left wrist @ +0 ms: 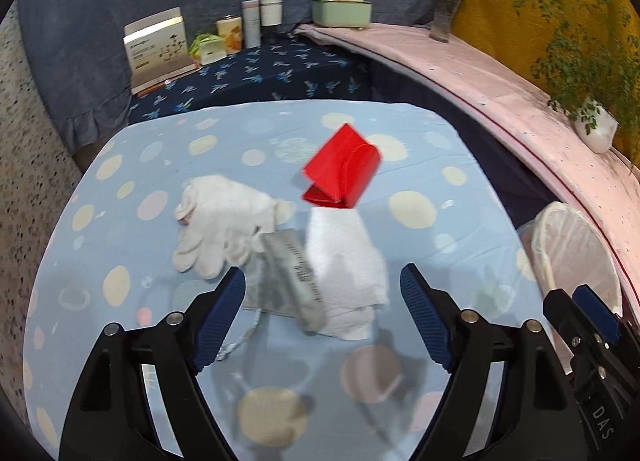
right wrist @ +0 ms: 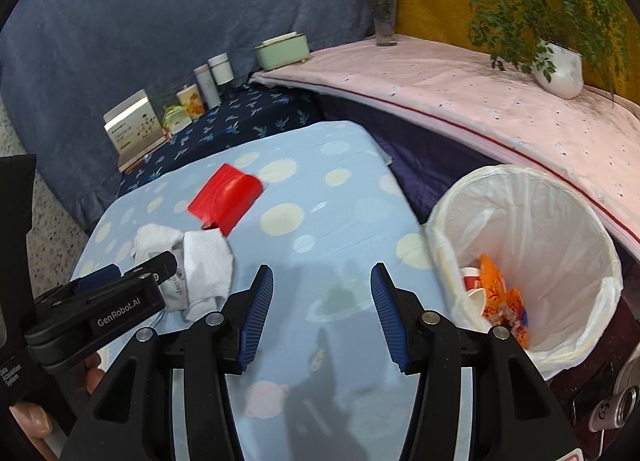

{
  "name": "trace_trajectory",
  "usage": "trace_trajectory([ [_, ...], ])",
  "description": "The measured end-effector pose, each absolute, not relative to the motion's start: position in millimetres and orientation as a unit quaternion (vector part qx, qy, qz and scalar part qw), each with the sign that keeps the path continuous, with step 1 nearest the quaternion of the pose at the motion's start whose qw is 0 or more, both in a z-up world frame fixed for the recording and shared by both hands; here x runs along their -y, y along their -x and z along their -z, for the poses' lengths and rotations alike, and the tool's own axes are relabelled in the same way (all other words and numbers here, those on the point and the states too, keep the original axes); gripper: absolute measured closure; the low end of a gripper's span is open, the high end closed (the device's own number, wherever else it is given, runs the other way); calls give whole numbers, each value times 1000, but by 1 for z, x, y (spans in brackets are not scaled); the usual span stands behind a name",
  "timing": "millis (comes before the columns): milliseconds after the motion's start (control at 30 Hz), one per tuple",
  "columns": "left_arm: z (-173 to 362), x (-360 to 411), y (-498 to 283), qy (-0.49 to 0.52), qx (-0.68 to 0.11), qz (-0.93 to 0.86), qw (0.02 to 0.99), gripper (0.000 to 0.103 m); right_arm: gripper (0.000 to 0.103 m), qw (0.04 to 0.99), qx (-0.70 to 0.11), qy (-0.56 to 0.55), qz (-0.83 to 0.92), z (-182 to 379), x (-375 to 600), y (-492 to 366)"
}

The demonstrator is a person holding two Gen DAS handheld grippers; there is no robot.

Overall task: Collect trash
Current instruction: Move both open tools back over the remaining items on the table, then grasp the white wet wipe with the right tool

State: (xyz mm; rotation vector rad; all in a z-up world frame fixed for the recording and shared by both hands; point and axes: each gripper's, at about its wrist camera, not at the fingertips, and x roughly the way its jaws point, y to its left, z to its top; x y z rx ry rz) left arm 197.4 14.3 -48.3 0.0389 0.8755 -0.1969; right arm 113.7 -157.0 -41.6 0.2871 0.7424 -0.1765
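Left gripper (left wrist: 323, 301) is spread wide and empty, and the grey wrapper (left wrist: 294, 281) lies just ahead between its fingers, long axis running away from me, overlapping the white tissue (left wrist: 346, 257). My right gripper (right wrist: 322, 309), half open with nothing in it, is farther off beside the bin (right wrist: 532, 221), so left is nearer.

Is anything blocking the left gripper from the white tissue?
Nothing visible. The left gripper is open, with the white tissue just ahead between its fingers. A grey wrapper lies against the tissue's left edge, and the red box sits beyond it.
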Motion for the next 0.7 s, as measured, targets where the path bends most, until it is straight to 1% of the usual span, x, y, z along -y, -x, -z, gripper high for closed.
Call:
trace_trajectory([
  [100, 55, -31, -203, -6, -437, 85, 896, 21, 53, 917, -367, -133, 77, 44, 143, -119],
  [233, 66, -47, -210, 18, -456, 81, 886, 21, 53, 916, -375, -124, 69, 49, 128, -127],
  [467, 82, -53, -222, 29, -475, 95, 874, 22, 53, 911, -389, -120, 61, 60, 113, -141],
  [500, 83, -54, -224, 33, -478, 98, 872, 25, 53, 911, -391, -119, 60, 61, 111, -144],
  [533, 85, -54, -226, 37, -482, 101, 869, 32, 53, 910, -392, -118, 59, 63, 110, -146],
  [567, 87, -54, -229, 39, -486, 103, 867, 36, 53, 910, -394, -117, 57, 64, 108, -149],
  [633, 91, -54, -232, 46, -493, 111, 862, 49, 53, 909, -397, -115, 55, 67, 104, -153],
  [667, 93, -55, -234, 50, -497, 114, 859, 53, 53, 909, -398, -115, 53, 69, 101, -156],
  [700, 94, -55, -235, 52, -500, 117, 857, 63, 53, 908, -400, -115, 50, 70, 99, -160],
])
